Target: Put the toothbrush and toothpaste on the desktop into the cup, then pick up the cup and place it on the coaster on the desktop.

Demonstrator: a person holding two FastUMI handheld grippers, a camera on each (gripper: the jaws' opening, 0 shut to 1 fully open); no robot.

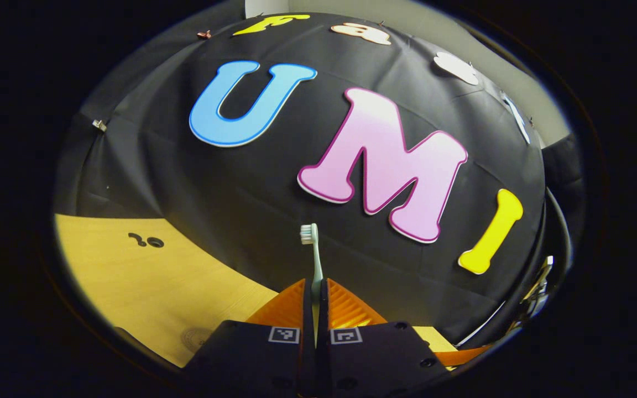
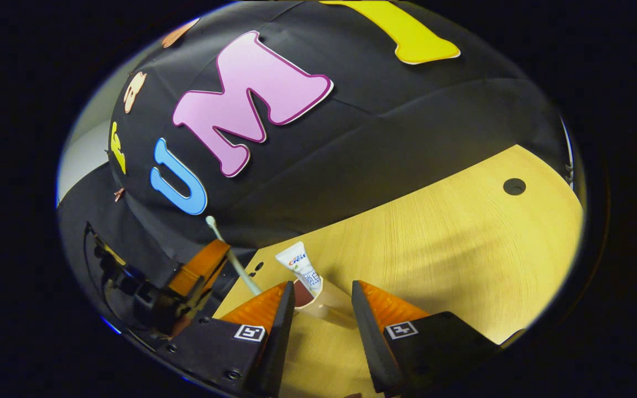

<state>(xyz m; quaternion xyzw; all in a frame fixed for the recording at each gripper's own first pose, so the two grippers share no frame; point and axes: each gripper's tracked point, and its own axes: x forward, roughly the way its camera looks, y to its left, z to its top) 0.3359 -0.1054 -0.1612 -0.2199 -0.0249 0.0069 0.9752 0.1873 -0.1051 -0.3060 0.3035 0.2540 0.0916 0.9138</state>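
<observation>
Your left gripper (image 1: 315, 298) has its fingers pinching the toothbrush (image 1: 313, 260), which stands upright above the worktop (image 1: 147, 287) with bristles at the top. Your right gripper (image 2: 321, 301) has its fingers spread on either side of the cup (image 2: 318, 307), not touching it; the toothpaste (image 2: 301, 266) already stands in the cup, tilted left, and the left gripper sits just left of it

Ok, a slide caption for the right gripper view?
Open right gripper at the cup holding toothpaste; left gripper brings the toothbrush.
</observation>
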